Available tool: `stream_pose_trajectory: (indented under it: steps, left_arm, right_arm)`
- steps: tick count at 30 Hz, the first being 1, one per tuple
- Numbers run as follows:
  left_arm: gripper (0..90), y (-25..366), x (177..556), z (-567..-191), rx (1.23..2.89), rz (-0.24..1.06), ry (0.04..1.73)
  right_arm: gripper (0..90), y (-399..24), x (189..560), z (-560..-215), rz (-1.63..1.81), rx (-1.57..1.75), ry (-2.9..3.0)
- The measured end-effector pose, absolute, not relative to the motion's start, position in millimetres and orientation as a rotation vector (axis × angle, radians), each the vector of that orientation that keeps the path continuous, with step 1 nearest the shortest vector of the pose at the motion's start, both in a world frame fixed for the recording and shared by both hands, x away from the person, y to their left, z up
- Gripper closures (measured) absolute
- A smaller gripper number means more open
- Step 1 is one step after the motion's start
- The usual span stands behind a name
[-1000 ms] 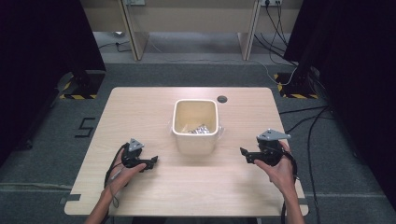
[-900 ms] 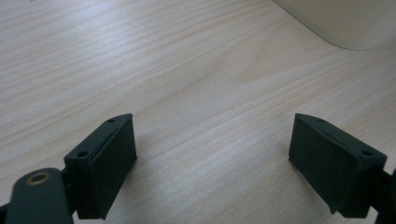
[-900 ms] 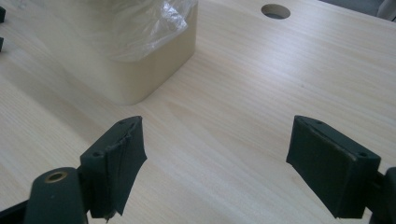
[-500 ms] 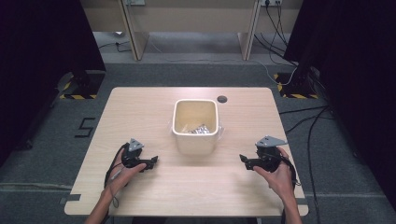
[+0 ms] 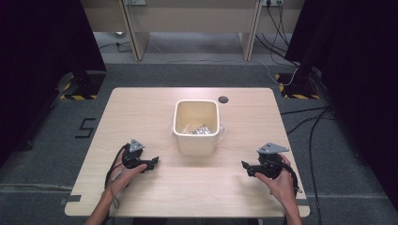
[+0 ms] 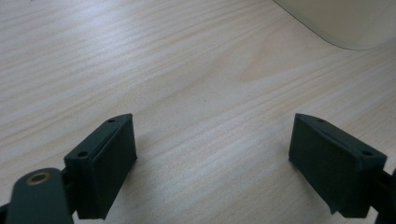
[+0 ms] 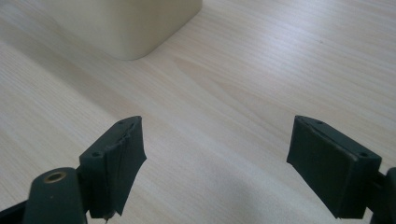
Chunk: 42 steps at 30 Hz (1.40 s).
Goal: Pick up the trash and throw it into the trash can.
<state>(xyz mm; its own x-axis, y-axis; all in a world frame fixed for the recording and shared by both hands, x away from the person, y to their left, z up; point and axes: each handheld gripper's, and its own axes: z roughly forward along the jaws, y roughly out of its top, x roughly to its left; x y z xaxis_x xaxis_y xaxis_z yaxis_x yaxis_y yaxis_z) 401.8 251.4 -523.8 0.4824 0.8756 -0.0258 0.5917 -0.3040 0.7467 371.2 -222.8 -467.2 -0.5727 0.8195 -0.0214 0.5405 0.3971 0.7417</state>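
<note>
A cream square bin [image 5: 196, 127] stands at the table's middle, with crumpled silvery pieces [image 5: 199, 131] lying in it. My left gripper [image 5: 153, 162] rests low on the wood at the front left, pointing right toward the bin, open and empty [image 6: 212, 158]. At the front right, my right gripper [image 5: 244, 166] points left, also open with bare wood between its jaws [image 7: 215, 161]. The bin's lower corner [image 6: 345, 23] shows at the top right of the left gripper view, and its wall [image 7: 126, 23] at the top left of the right gripper view.
The wooden table [image 5: 141, 112] has a small dark round cap [image 5: 223, 99] behind the bin. Black cables [image 5: 319, 117] run over the grey floor to the right. Dark stands with striped feet [image 5: 77, 96] flank the table, and desk legs stand at the back.
My right gripper has come down and nearer the front edge of the table. The left gripper has stayed put.
</note>
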Motion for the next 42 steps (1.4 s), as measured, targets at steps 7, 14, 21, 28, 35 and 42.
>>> stream_pose_trajectory:
  steps: [7, 14, 21, 28, 35, 42]
  left_arm:
    - [13.9, 251, 402, -524, 2.02, 0.511, 1.209]
    - [14.0, 251, 402, -524, 2.019, 0.51, 1.21]
    - [14.0, 251, 402, -524, 2.019, 0.511, 1.209]
    - [14.0, 251, 402, -524, 2.02, 0.512, 1.208]
    - [14.0, 251, 402, -524, 2.02, 0.511, 1.209]
    - [14.0, 251, 402, -524, 2.019, 0.511, 1.209]
  right_arm:
    - [18.6, -225, 367, -477, 0.985, 1.188, 2.277]
    - [18.5, -226, 363, -488, 0.962, 1.2, 2.28]
    - [18.1, -226, 357, -495, 0.938, 1.201, 2.279]
    - [18.1, -226, 352, -501, 0.936, 1.211, 2.277]
    - [18.1, -225, 347, -505, 0.926, 1.205, 2.276]
    - [17.9, -226, 343, -511, 0.91, 1.218, 2.285]
